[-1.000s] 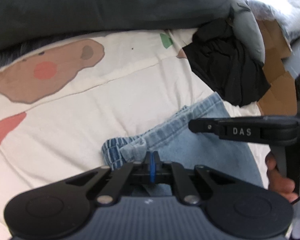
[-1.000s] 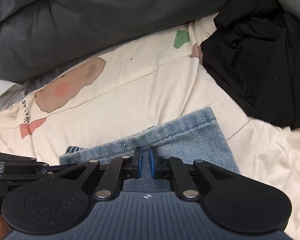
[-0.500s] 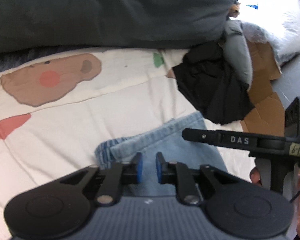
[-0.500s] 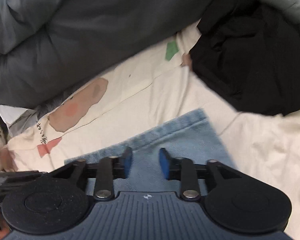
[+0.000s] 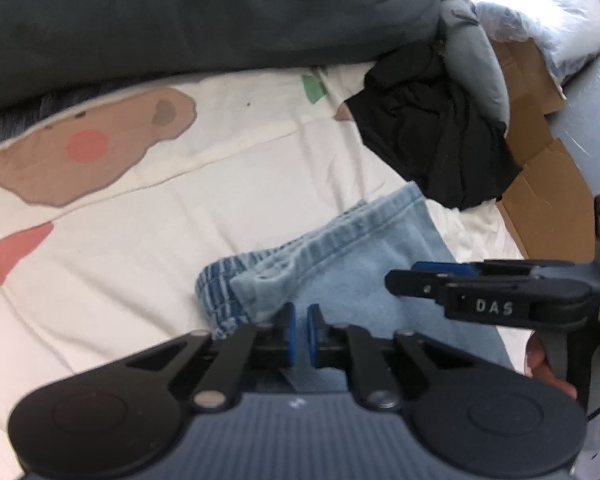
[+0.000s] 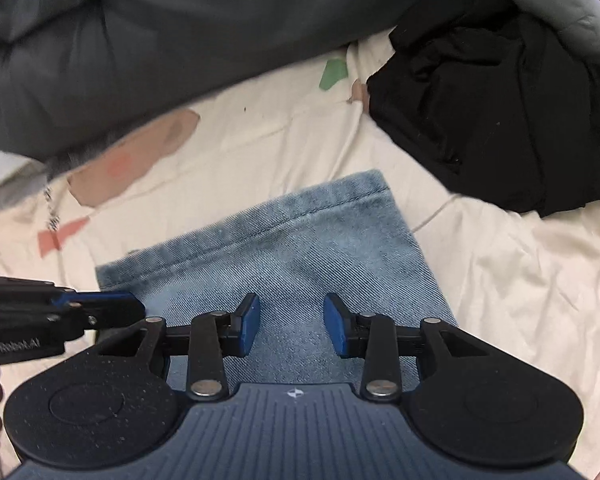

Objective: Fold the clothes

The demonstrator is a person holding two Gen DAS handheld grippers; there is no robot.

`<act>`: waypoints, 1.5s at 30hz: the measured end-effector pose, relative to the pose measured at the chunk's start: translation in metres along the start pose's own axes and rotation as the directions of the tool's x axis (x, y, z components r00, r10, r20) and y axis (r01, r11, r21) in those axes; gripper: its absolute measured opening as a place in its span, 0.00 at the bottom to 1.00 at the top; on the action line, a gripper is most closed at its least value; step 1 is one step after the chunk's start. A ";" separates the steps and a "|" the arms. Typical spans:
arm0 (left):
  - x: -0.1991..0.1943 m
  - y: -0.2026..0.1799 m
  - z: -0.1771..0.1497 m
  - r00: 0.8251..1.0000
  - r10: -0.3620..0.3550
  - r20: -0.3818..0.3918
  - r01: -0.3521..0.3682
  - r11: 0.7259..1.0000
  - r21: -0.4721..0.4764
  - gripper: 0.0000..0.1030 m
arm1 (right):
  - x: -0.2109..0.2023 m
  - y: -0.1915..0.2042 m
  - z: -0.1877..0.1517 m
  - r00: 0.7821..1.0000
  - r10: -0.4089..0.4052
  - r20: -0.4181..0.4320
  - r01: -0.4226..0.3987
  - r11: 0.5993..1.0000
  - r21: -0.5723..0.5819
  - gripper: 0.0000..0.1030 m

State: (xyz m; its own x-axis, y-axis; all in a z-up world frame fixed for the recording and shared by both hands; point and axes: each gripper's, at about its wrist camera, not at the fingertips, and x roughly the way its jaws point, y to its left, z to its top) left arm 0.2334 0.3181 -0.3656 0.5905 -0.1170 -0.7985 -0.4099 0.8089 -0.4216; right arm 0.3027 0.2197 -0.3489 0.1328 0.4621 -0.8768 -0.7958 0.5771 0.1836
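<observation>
Light blue folded jeans [image 5: 360,272] lie on a cream printed bedsheet [image 5: 180,208]; they also show in the right wrist view [image 6: 292,248]. My left gripper [image 5: 301,335] hovers over the jeans' left folded corner, its blue pads a narrow gap apart with nothing between them. My right gripper [image 6: 291,324] is open wide and empty above the jeans' middle. Each gripper shows in the other's view: the right one from the side [image 5: 404,278], the left one [image 6: 136,310] at the left edge.
A black garment [image 5: 432,140] lies in a heap at the right, also in the right wrist view [image 6: 500,112]. A dark grey duvet [image 5: 180,12] runs along the back. Grey cushion [image 5: 476,64] and cardboard [image 5: 540,200] sit at the right bed edge.
Both grippers let go of the jeans: the right opened wide, the left opened slightly. Both lifted and pulled back a little. The jeans now lie flat on the sheet.
</observation>
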 end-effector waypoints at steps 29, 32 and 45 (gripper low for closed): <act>0.002 -0.022 -0.003 0.997 0.022 -0.077 -0.018 0.998 0.059 0.11 | -0.016 -0.007 -0.059 0.996 0.008 0.092 -0.038 0.944 0.327 0.33; 0.009 -0.026 -0.002 0.993 0.069 -0.091 -0.057 0.991 0.124 0.03 | -0.004 -0.009 -0.063 0.996 -0.004 0.093 -0.032 0.922 0.386 0.34; -0.015 -0.068 0.014 0.991 0.107 -0.086 -0.087 0.975 0.204 0.31 | -0.050 -0.027 -0.072 0.996 -0.010 0.087 -0.019 0.943 0.331 0.38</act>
State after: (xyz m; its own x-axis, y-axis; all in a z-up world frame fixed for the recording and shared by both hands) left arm 0.2621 0.2736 -0.3185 0.4817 -0.0790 -0.8728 -0.3090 0.9166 -0.2535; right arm 0.2755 0.1327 -0.3422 0.1916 0.5126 -0.8369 -0.5576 0.7586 0.3370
